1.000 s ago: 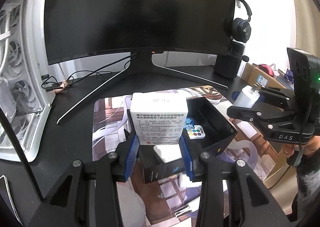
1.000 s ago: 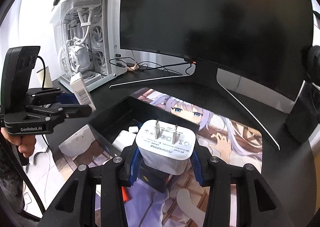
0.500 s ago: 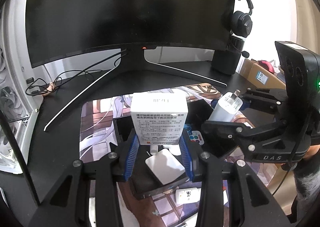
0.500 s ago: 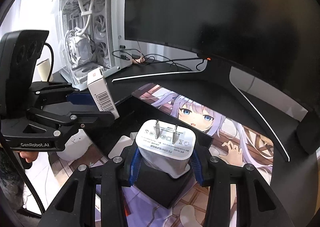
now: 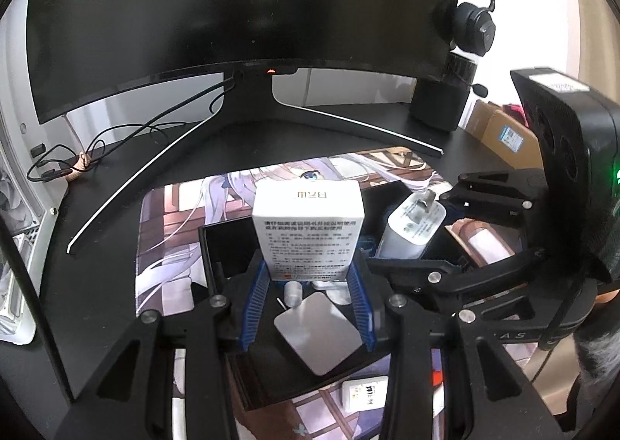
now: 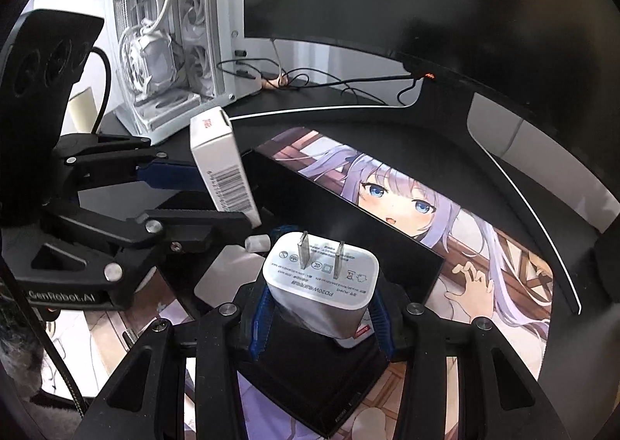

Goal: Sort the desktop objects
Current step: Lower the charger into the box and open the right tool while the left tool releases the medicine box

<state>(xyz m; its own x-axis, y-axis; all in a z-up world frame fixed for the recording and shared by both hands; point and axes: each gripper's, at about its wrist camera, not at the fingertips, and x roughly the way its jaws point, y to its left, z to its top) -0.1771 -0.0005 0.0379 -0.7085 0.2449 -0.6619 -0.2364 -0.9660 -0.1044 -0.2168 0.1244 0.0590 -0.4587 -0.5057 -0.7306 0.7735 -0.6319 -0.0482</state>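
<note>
Left wrist view first: the left gripper [image 5: 308, 298] had its blue pads clenched on a white medicine box [image 5: 308, 232], held upright right over the black storage box [image 5: 217, 246]. The box was my landmark for everything. Inside it, below the carton, lay a flat white square device [image 5: 319, 331] and a small white cylinder I couldn't identify. Just outside its near edge sat a little white packet [image 5: 364, 393]. The right gripper [image 5: 403, 242] came in over the box's right side, gripping a white charger plug [image 5: 412, 227].

Right wrist view: the right gripper [image 6: 321, 318] was clamped on the charger plug [image 6: 321, 281], prongs up, above the box's near corner [image 6: 341, 374]. The left gripper [image 6: 217, 188] hung over the box's left part with the medicine box [image 6: 223, 165].

If it were me, I'd lower one at a time, since the two tools looked crowded, and aim for bare floor rather than on the square device. Most of the box floor was hidden by the carried things.
</note>
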